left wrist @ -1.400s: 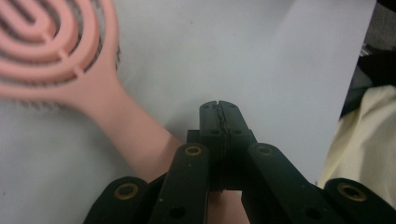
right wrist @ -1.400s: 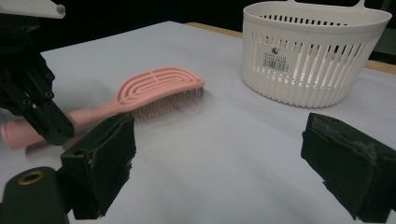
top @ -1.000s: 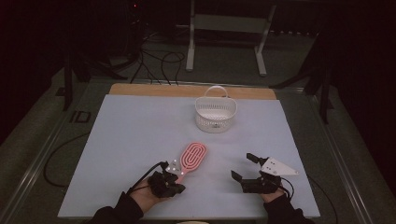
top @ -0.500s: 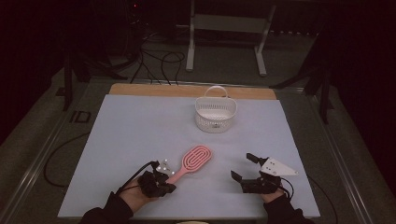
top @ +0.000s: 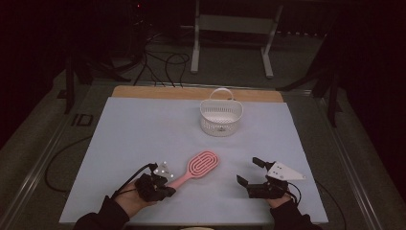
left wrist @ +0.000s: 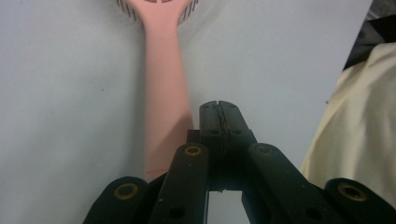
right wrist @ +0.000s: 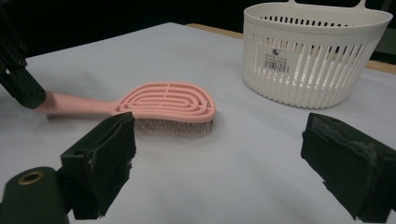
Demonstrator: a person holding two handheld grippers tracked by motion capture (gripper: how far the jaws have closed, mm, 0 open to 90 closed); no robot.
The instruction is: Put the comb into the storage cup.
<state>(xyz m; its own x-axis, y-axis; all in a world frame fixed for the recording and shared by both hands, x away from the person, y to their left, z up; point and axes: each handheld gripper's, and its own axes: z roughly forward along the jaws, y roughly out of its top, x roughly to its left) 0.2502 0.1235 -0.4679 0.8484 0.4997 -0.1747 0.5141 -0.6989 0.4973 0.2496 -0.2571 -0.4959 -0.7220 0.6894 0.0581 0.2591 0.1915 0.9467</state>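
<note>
Beside the left tool (top: 165,188) lies a slotted pink hairbrush (top: 198,166).

Pale blue-grey table (top: 143,143) with two things on it
Pink plastic hairbrush (top: 201,165) lies just ahead of the left claw (top: 165,189); white slatted plastic basket (top: 221,118) stands farther beyond

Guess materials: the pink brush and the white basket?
Pink brush: looks like moulded plastic, matte, one-piece vented head with thin dark bristles beneath. White basket: likely rigid plastic, slightly glossy, with moulded slotted walls and a barcode sticker. Neither can be confirmed by look alone.
</note>
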